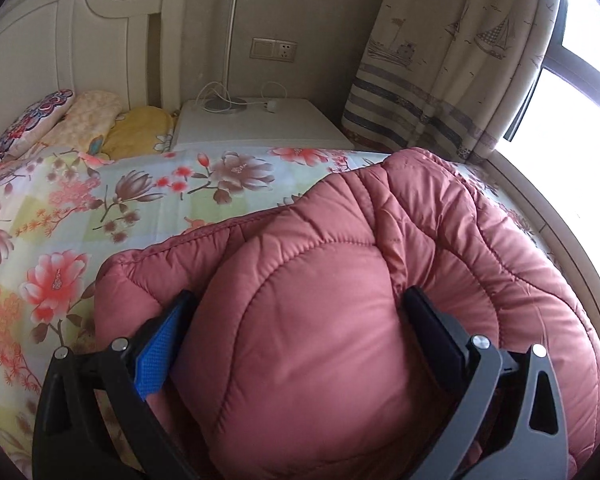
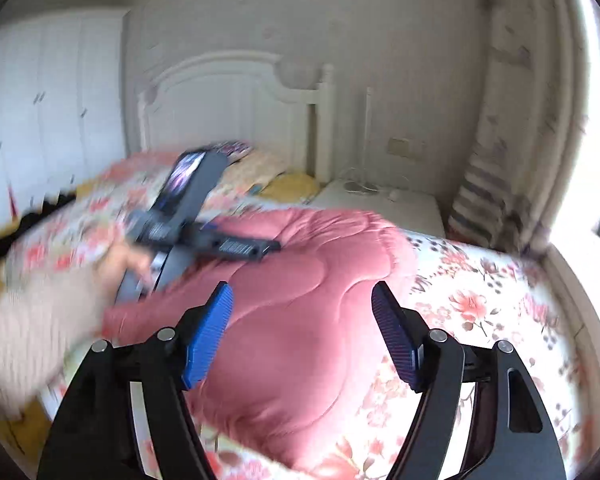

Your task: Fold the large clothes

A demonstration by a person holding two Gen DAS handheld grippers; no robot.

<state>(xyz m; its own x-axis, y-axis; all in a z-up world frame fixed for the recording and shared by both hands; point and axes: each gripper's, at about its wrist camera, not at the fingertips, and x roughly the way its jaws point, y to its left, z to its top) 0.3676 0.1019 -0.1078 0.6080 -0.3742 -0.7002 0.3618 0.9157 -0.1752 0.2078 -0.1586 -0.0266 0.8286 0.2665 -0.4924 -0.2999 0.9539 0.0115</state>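
Observation:
A pink quilted puffer jacket (image 1: 340, 280) lies bunched on the floral bedsheet (image 1: 100, 208). My left gripper (image 1: 300, 304) has its jaws wide apart, with a thick padded fold of the jacket bulging between the fingers. In the right wrist view the jacket (image 2: 300, 320) lies below my right gripper (image 2: 302, 296), which is open and empty above it. The left gripper's body (image 2: 204, 232) and the hand holding it show over the jacket's far left part, blurred by motion.
Pillows (image 1: 80, 124) lie by the white headboard (image 1: 60, 40). A white nightstand (image 1: 256, 124) with a lamp stands beside the bed. A curtain (image 1: 460, 60) and a window are at the right. A dark garment (image 2: 20, 220) lies at the bed's left edge.

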